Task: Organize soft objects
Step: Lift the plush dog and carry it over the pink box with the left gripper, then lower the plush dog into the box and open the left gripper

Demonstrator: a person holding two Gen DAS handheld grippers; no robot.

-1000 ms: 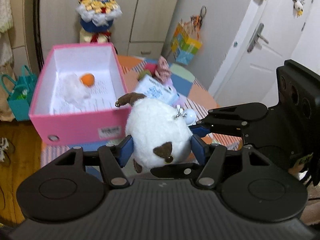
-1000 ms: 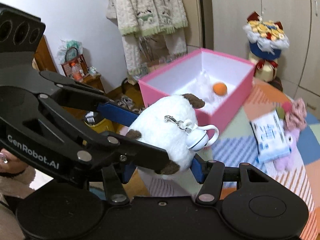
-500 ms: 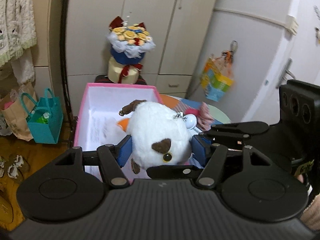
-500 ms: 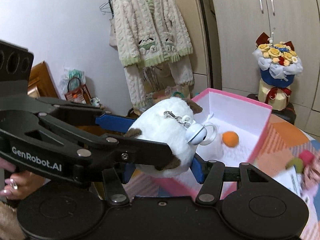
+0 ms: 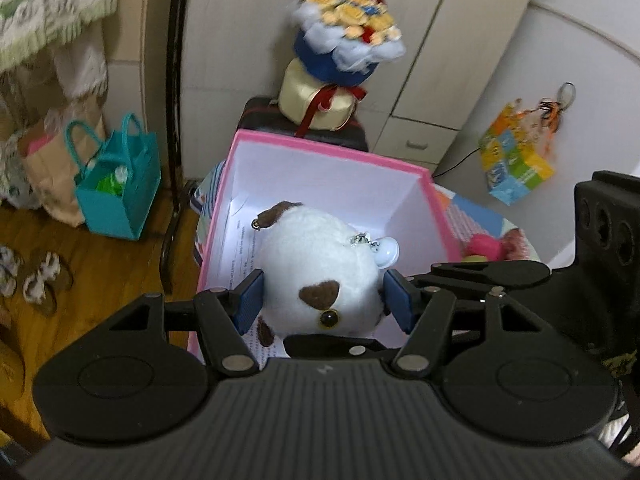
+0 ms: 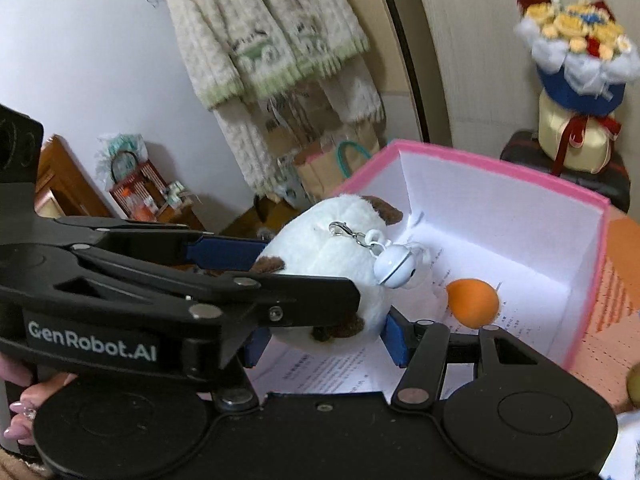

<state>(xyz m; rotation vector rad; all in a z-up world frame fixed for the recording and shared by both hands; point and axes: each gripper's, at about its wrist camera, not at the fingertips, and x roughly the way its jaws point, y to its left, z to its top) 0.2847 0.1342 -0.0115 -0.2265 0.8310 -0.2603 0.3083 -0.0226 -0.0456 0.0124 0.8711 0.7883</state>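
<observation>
Two hand-held tools carry one white plush toy with brown patches over the open pink box, the placing step of tidying the soft things away. The left tool pinches the toy by its flanks, a blue pad pressed into the fur on either side; seen from the right wrist, the right tool pinches the lower end of the same toy, its pads dented into the plush. A pale blue bell dangles from a clip on the toy's back. The toy hangs above the box's white, paper-lined floor and does not appear to touch it, and an orange ball lies on that paper just beyond. The next move, as it looks from here, calls for sinking the toy until it rests on the paper beside the ball, then spreading both pairs of pads together so neither drags the fur back up, minding the near wall of the box and the swinging bell. Against the earlier pictures, the box has come from well ahead on the patchwork-covered counter to lie directly beneath the toy, the flower bouquet behind it looms larger, and the blue-and-white packet and pink plush that showed on the counter have slipped almost out of sight. The hold on the toy looks unchanged.
</observation>
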